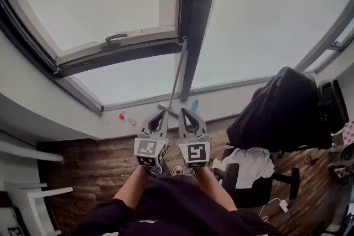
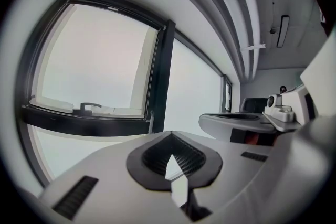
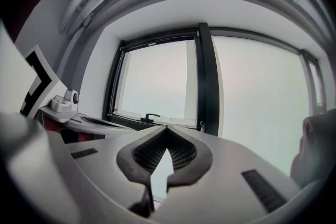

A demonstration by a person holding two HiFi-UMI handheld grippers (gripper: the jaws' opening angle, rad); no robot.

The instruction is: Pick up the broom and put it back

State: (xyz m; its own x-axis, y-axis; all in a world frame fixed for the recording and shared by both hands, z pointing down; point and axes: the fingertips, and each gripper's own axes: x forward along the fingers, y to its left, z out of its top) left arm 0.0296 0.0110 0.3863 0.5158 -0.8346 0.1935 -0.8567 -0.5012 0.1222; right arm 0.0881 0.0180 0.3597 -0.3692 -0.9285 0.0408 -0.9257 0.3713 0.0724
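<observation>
The broom leans against the dark window post, its thin grey handle [image 1: 178,72] rising from the brush head [image 1: 167,111] at the foot of the wall. My left gripper [image 1: 161,113] and right gripper [image 1: 184,112] are held up side by side just in front of the brush head, apart from the handle. Both are shut with nothing between the jaws. In the left gripper view the gripper [image 2: 170,135] points at the window, and the handle's top [image 2: 150,122] shows beside the post. In the right gripper view the gripper [image 3: 167,129] also faces the window, with the handle's top [image 3: 201,126] by the post.
A blue bottle [image 1: 194,105] and a small orange thing [image 1: 123,116] stand on the floor at the foot of the wall. An office chair draped with a black jacket [image 1: 282,113] and a white cloth [image 1: 246,160] stands at the right. The window latch [image 1: 116,37] sits on the tilted sash. White furniture [image 1: 27,196] is at lower left.
</observation>
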